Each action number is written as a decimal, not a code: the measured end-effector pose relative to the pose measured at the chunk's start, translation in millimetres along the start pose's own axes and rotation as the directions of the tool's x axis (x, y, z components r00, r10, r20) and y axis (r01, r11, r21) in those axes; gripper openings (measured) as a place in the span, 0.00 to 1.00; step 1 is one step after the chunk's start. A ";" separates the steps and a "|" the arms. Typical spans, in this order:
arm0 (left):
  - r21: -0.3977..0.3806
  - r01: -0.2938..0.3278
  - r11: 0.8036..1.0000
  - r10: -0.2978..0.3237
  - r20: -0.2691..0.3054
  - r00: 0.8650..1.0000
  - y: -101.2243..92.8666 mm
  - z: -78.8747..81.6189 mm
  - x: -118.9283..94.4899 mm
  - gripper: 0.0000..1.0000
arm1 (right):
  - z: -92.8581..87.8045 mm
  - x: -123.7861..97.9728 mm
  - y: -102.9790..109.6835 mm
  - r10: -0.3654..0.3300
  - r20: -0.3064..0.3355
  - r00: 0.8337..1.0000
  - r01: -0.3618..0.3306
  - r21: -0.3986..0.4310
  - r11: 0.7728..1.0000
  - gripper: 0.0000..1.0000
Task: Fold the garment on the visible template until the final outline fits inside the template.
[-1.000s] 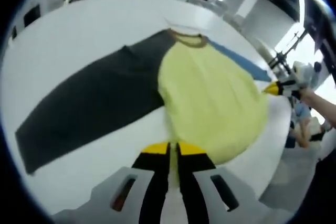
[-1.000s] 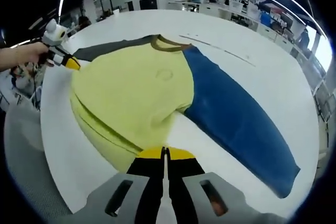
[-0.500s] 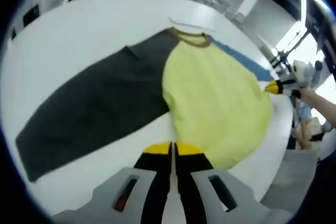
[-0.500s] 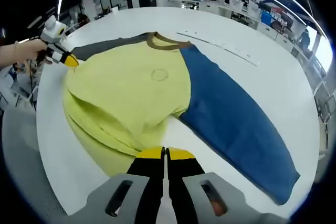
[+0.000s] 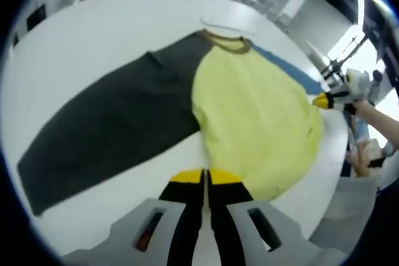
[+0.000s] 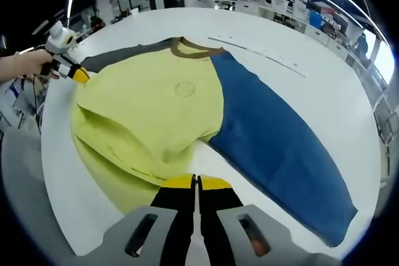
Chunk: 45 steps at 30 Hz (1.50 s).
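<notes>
The garment (image 5: 243, 116) lies on the white table (image 5: 81, 42), its yellow body in the middle. A dark grey sleeve (image 5: 106, 123) spreads to one side and a blue sleeve (image 6: 274, 135) to the other. The left gripper (image 5: 204, 177) has its jaws closed together at the lower hem, probably pinching the cloth. The right gripper (image 6: 196, 183) is closed in the same way at its own corner of the hem.

Yellow garment (image 6: 156, 110), hem folded up
</notes>
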<state>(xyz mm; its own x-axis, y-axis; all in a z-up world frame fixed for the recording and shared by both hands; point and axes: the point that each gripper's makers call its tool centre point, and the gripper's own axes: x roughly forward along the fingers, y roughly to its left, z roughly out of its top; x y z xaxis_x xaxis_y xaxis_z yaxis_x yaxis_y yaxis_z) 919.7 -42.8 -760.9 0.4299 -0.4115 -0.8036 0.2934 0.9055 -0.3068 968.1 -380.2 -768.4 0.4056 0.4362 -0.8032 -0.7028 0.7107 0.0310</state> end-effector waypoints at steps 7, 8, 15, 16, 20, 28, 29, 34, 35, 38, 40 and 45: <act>0.004 -0.002 1.000 0.002 0.002 1.000 1.1 0.3 -2.5 0.00 | 3.8 -4.3 -4.6 -0.017 0.023 1.000 0.017 0.001 1.000 0.02; 0.004 -0.002 1.000 0.002 0.002 1.000 1.0 0.4 -3.1 0.00 | 3.4 -5.1 -5.9 -0.021 0.022 1.000 0.021 0.002 1.000 0.02; 0.003 0.000 1.000 0.000 0.023 1.000 -1.5 5.9 -8.6 0.00 | 7.4 -17.2 -12.2 -0.050 0.045 0.998 0.049 0.017 0.999 0.03; 0.000 0.002 1.000 -0.002 0.030 1.000 -2.1 7.2 -9.6 0.00 | 8.5 -19.0 -12.2 -0.052 0.051 0.997 0.051 0.019 0.999 0.04; 0.012 -0.001 1.000 0.001 0.051 0.999 -4.9 11.5 -17.6 0.00 | 12.6 -29.0 -9.8 -0.062 0.071 0.996 0.061 0.021 0.998 0.06; 0.031 0.001 1.000 -0.005 0.109 0.994 -12.7 9.9 -40.7 0.00 | 9.9 -56.3 -1.4 -0.076 0.104 0.992 0.072 0.049 0.996 0.12; 0.032 0.002 0.999 -0.006 0.115 0.993 -13.3 8.4 -43.6 0.00 | 9.0 -59.7 -0.5 -0.081 0.106 0.991 0.077 0.047 0.996 0.13; 0.012 0.012 1.000 -0.014 0.158 0.987 -17.4 -1.3 -63.4 0.07 | 7.2 -80.6 9.3 -0.092 0.127 0.988 0.088 0.042 0.995 0.18; 0.010 0.011 1.000 -0.013 0.165 0.986 -18.8 -4.4 -68.4 0.09 | 7.2 -86.5 12.8 -0.096 0.135 0.986 0.091 0.039 0.995 0.19; 0.012 0.015 1.000 -0.017 0.180 0.984 -23.0 -11.0 -80.4 0.15 | 6.4 -99.1 21.4 -0.094 0.150 0.984 0.088 0.046 0.995 0.22; 0.016 0.020 1.000 -0.023 0.192 0.981 -26.6 -14.8 -89.4 0.18 | 6.6 -108.2 28.4 -0.093 0.165 0.982 0.085 0.052 0.995 0.25; 0.020 0.023 1.000 -0.027 0.224 0.974 -32.1 -22.1 -111.4 0.27 | 5.8 -127.7 45.7 -0.089 0.197 0.976 0.078 0.067 0.995 0.31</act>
<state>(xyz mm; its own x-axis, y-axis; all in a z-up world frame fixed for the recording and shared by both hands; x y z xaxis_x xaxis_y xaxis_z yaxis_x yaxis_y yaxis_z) 843.6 -23.7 -672.9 0.6019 -0.4485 -0.6607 0.3199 0.8935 -0.3152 887.6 -400.3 -661.0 0.5739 0.4710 -0.6699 -0.6283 0.7779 0.0087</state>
